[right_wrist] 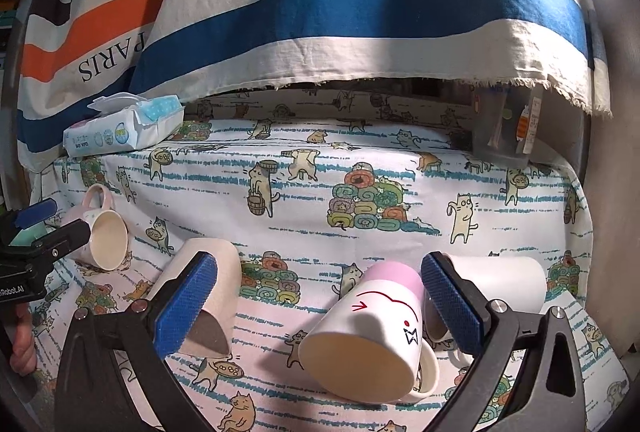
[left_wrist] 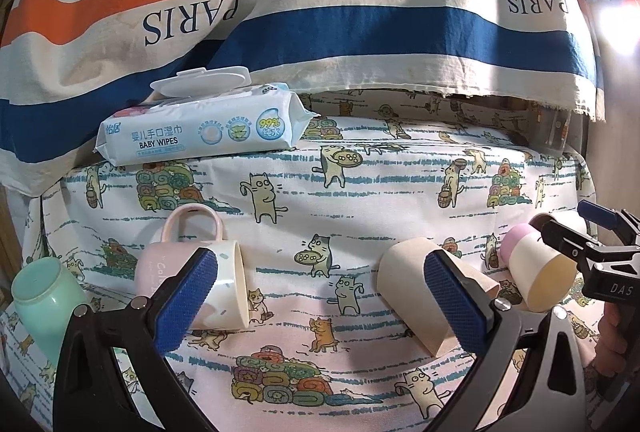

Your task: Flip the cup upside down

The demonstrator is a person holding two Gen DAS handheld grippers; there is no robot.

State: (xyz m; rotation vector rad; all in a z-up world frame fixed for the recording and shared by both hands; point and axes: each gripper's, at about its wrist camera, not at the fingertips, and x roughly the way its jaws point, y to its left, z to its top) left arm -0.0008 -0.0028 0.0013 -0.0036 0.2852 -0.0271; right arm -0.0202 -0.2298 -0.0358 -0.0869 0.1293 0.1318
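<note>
Several cups lie on their sides on the cat-print cloth. In the left wrist view, a pink-and-white mug (left_wrist: 188, 268) lies behind my left finger, a beige cup (left_wrist: 420, 292) behind the other, and a mint cup (left_wrist: 44, 296) lies far left. My left gripper (left_wrist: 320, 296) is open and empty. In the right wrist view, a white mug with a pink base (right_wrist: 376, 328) lies between the open fingers of my right gripper (right_wrist: 320, 300), mouth toward the camera. The beige cup (right_wrist: 208, 296) lies to its left and a white cup (right_wrist: 508, 284) to its right.
A pack of baby wipes (left_wrist: 200, 127) sits at the back left of the cloth-covered table (left_wrist: 360, 183). A striped PARIS cloth (left_wrist: 320, 11) hangs behind. A clear container (right_wrist: 504, 127) stands at the back right. The table drops off at the right edge.
</note>
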